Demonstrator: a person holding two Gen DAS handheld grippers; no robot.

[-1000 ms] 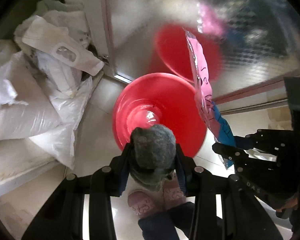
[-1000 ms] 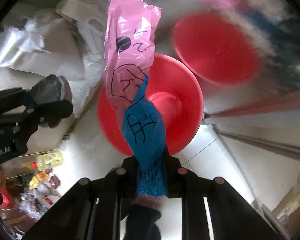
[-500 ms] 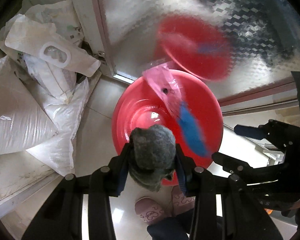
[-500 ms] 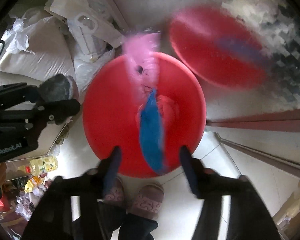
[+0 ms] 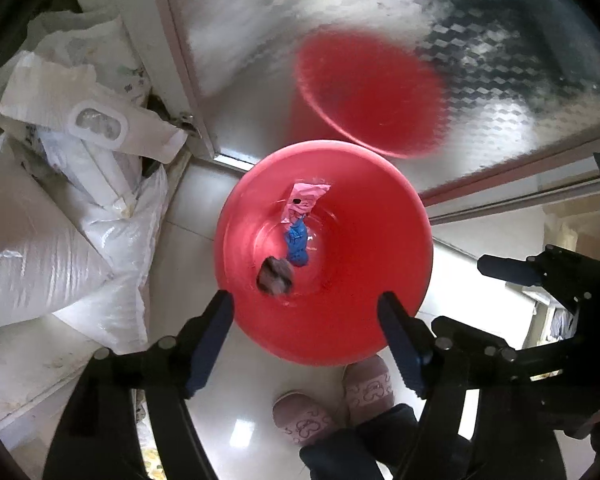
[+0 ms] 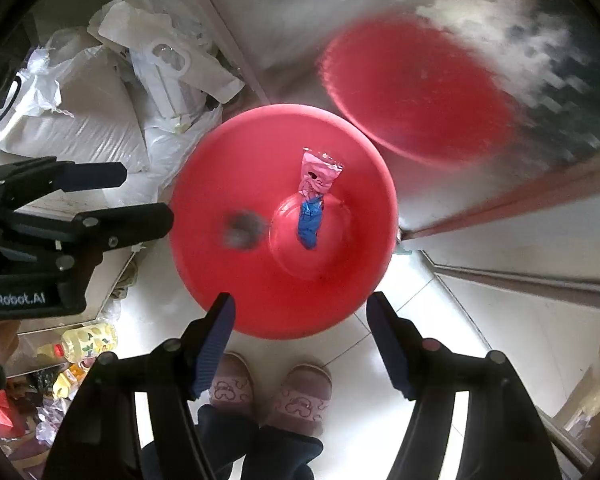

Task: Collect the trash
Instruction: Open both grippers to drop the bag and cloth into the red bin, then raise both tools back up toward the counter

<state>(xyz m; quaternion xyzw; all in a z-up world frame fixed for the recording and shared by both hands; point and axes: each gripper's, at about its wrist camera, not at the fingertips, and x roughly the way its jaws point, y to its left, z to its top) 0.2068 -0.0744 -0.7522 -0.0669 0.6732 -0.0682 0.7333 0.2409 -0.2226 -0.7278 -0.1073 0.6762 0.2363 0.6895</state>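
A red bin [image 5: 364, 280] stands on the white tiled floor; it also shows in the right wrist view [image 6: 236, 280]. Inside it lies a pink and blue wrapper [image 5: 300, 220], also seen in the right wrist view [image 6: 314, 200]. A grey fuzzy lump [image 5: 275, 275] is in the bin too, blurred in the right wrist view [image 6: 242, 229]. My left gripper [image 5: 306, 336] is open and empty above the bin's near rim. My right gripper [image 6: 298, 336] is open and empty above the near rim too. The left gripper shows at the left of the right wrist view [image 6: 100, 196].
White sacks and bags [image 5: 60, 220] are piled left of the bin. A patterned glass door [image 5: 380, 20] behind it reflects the bin. The person's pink slippers [image 6: 260, 396] stand just before the bin. Bottles and clutter [image 6: 76, 348] lie low at the left.
The right gripper opened and the pink and blue wrapper fell into the bin. The left gripper then opened and the grey lump dropped in too. Both grippers are now empty.
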